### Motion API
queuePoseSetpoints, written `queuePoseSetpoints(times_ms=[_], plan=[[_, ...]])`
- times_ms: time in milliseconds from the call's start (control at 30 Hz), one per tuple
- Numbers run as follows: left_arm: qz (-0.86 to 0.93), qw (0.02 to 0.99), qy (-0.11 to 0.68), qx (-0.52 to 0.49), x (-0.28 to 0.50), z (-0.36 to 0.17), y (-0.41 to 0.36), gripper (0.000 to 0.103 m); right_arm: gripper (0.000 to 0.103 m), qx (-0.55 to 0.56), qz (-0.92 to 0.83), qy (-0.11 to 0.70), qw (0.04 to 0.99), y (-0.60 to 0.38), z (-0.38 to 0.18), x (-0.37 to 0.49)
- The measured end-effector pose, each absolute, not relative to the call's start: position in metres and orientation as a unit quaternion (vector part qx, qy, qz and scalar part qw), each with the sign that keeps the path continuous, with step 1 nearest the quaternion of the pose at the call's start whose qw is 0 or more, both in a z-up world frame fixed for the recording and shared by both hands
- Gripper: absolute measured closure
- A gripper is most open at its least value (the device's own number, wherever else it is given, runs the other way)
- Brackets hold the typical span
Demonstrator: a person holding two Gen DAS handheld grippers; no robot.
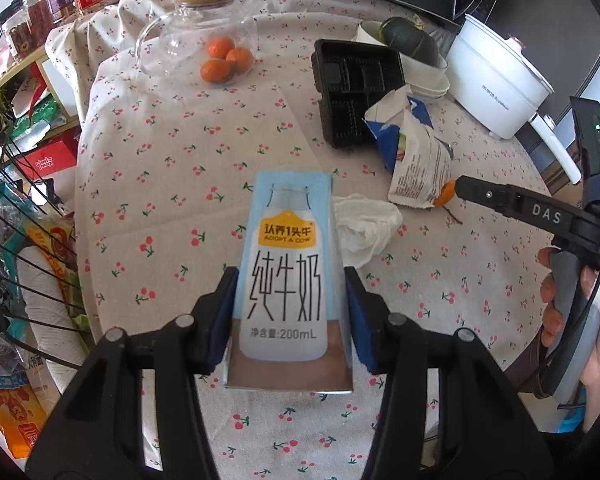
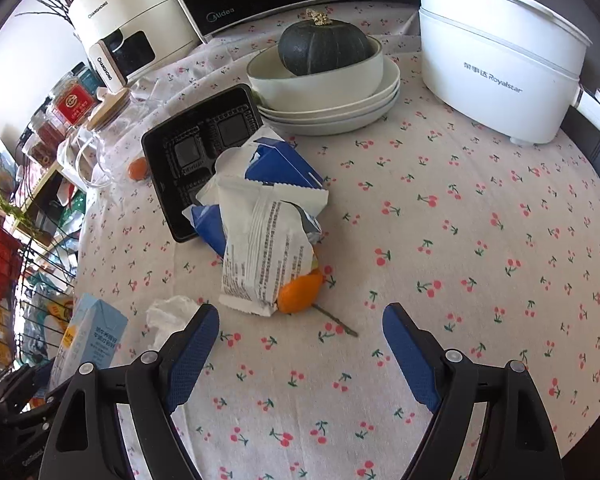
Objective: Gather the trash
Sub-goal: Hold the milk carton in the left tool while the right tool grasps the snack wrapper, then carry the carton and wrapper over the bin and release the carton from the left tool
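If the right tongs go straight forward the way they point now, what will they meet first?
Most likely the orange peel under the white wrapper. The right tongs stand open with only tablecloth between; depth is uncertain.

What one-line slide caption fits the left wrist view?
Left gripper clamps a milk carton above the cherry-print tablecloth, crumpled tissue beside it.
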State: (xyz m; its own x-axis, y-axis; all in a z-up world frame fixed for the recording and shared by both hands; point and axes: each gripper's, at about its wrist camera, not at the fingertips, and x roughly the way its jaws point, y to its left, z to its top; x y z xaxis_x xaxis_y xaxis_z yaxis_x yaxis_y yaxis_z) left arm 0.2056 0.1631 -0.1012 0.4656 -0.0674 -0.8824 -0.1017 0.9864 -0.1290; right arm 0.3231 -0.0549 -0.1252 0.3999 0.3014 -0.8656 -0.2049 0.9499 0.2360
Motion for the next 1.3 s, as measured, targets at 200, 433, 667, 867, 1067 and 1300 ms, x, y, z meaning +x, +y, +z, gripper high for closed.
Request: queuePoseSetpoints(times_ms=[200, 433, 667, 867, 1067, 1300], plan=[[0.01, 0.858, 0.506, -0.093, 0.207, -0.094, 0.171, 0.05, 0.018, 0.025, 0.157, 0.52, 0.839, -0.02, -0.135, 0.341], [0.004, 0.854, 0.51, -0.103, 0.206, -0.096, 0.17, 0.05, 0.018, -0.004, 0.137, 0.518, 0.844, 0.004, -0.149, 0.358], [-0.001, 0.855, 0.508, -0.104, 0.205, -0.094, 0.169, 0.05, 0.043, -0.019, 0.138, 0.519, 0.843, 0.005, -0.149, 0.362], [-0.005, 0.858, 0.503, -0.105, 0.202, -0.09, 0.166, 0.05, 0.055, -0.026, 0.17, 0.503, 0.847, -0.004, -0.13, 0.347], [-0.016, 0.863, 0.496, -0.098, 0.196, -0.082, 0.154, 0.05, 0.073, -0.029, 0.181, 0.494, 0.85, -0.024, -0.11, 0.327], [-0.022, 0.864, 0.494, -0.096, 0.191, -0.08, 0.148, 0.05, 0.075, -0.016, 0.175, 0.503, 0.846, -0.058, -0.102, 0.308]])
